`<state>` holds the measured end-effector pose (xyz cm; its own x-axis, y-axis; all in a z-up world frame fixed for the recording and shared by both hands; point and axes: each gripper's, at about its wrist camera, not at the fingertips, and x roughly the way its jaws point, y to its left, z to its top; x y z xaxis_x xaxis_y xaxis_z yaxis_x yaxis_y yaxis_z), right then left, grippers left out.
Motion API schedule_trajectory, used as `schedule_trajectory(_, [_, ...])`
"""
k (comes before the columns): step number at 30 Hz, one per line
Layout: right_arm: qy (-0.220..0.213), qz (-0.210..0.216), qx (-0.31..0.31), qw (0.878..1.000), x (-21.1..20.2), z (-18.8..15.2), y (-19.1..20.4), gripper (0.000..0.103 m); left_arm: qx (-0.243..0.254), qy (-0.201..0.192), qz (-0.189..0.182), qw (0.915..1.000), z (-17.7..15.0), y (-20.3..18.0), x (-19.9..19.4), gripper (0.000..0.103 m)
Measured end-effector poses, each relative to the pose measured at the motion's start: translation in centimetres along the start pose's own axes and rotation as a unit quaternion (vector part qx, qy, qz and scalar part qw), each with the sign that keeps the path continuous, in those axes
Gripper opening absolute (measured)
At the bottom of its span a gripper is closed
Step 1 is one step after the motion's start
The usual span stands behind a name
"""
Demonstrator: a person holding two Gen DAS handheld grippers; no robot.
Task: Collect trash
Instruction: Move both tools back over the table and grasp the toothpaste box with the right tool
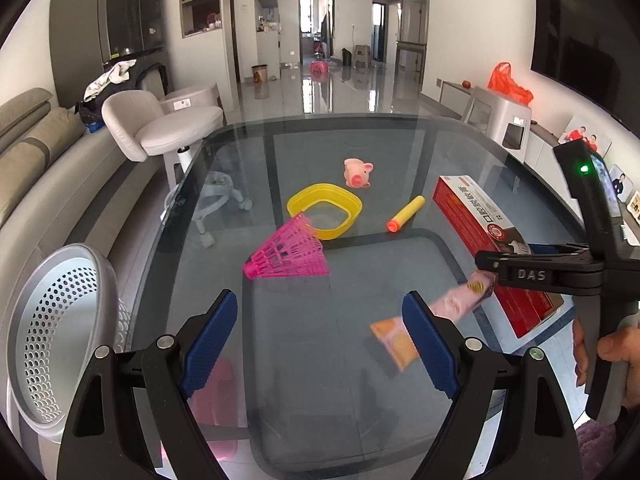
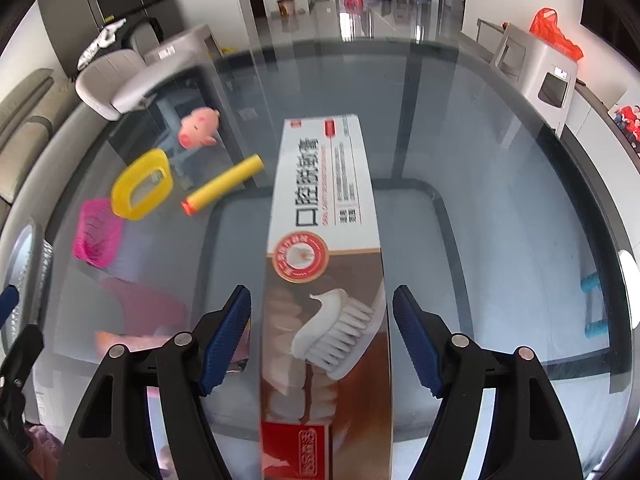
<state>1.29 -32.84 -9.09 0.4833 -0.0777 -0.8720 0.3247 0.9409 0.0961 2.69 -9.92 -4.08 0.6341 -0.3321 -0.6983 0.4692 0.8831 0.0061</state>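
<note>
A long red-and-white toothpaste box [image 2: 324,208] lies on the glass table [image 2: 500,208]. My right gripper [image 2: 321,294] straddles its near half, open, with a narrow gap between each blue pad and the box's sides. In the left wrist view the same box [image 1: 472,216] runs along the right, with the right gripper's near finger [image 1: 532,274] across it. My left gripper [image 1: 320,308] hangs open above bare glass. A pink-and-orange wrapper [image 1: 452,304] lies just beyond its right fingertip, and a pink shuttlecock [image 1: 286,252] lies ahead.
Farther back are a yellow ring bowl [image 1: 324,210], a pink pig toy [image 1: 358,173] and a yellow foam dart [image 1: 406,213]. A silver perforated basket [image 1: 52,336] stands off the table's left edge. A grey swivel chair [image 1: 168,128] stands past the far left corner. A hand [image 1: 616,348] grips the right tool.
</note>
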Motion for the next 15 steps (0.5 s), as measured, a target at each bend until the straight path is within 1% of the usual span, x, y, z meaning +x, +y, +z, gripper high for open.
schedule_trajectory(2, [0.003,-0.004,-0.003,1.0,0.3,-0.1,0.0,0.061,0.001,0.002,-0.002,1.0,0.0,-0.1,0.2,0.083])
schedule_trajectory(3, [0.003,-0.006,-0.004,1.0,0.3,-0.1,0.0,0.052,0.002,0.002,-0.003,1.0,0.0,-0.2,0.3,0.083])
schedule_trajectory(4, [0.001,-0.009,-0.007,1.0,0.1,-0.1,0.0,0.052,0.002,0.003,-0.004,1.0,0.0,-0.3,0.3,0.083])
schedule_trajectory(8, [-0.001,0.008,0.004,1.0,-0.3,-0.2,-0.5,0.051,0.005,0.008,-0.01,0.9999,-0.1,-0.4,0.7,0.083])
schedule_trajectory(15, [-0.031,0.028,0.024,0.999,-2.5,0.0,-1.3,0.051,0.022,0.009,-0.021,0.9995,-0.4,-1.2,0.8,0.083])
